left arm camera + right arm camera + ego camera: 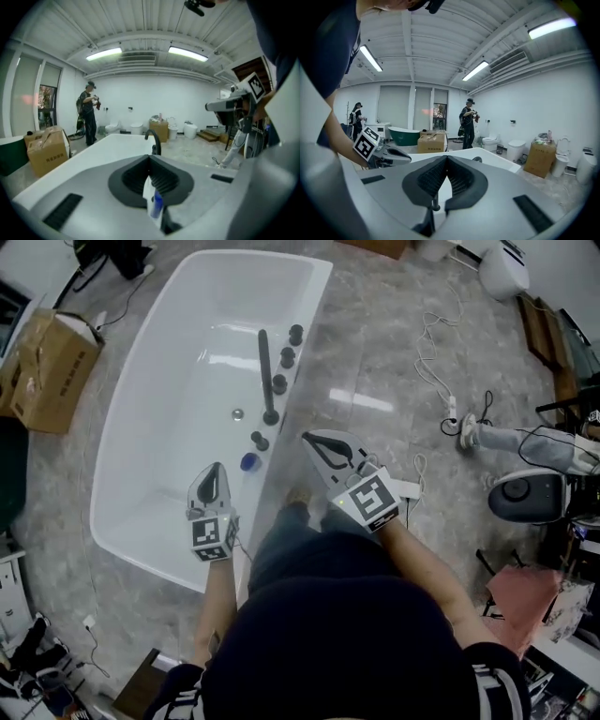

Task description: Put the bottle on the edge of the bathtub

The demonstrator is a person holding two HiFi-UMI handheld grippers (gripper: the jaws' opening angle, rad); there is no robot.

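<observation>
Item: bottle (248,462), small. From the head view only a round blue top showed. In the left gripper view it showed as a narrow blue shape (157,204) against white, seen through the slit below my jaw tips. I could not make out its body colour or any label. Location: on the flat right-hand rim of the white bathtub (187,446), last in the row of dark round fittings (258,439) and nearest to me, with the black spout (264,371) farther along. Orientation: it appeared to stand upright with its blue end up and its long axis vertical, leaning slightly in the left gripper view. Left gripper (216,468): above the tub just beside the bottle and not touching it, jaws brought together with nothing between the pads (150,158). Right gripper (309,439): over the floor on the other side of the rim, jaws likewise pressed together and empty (446,157).
</observation>
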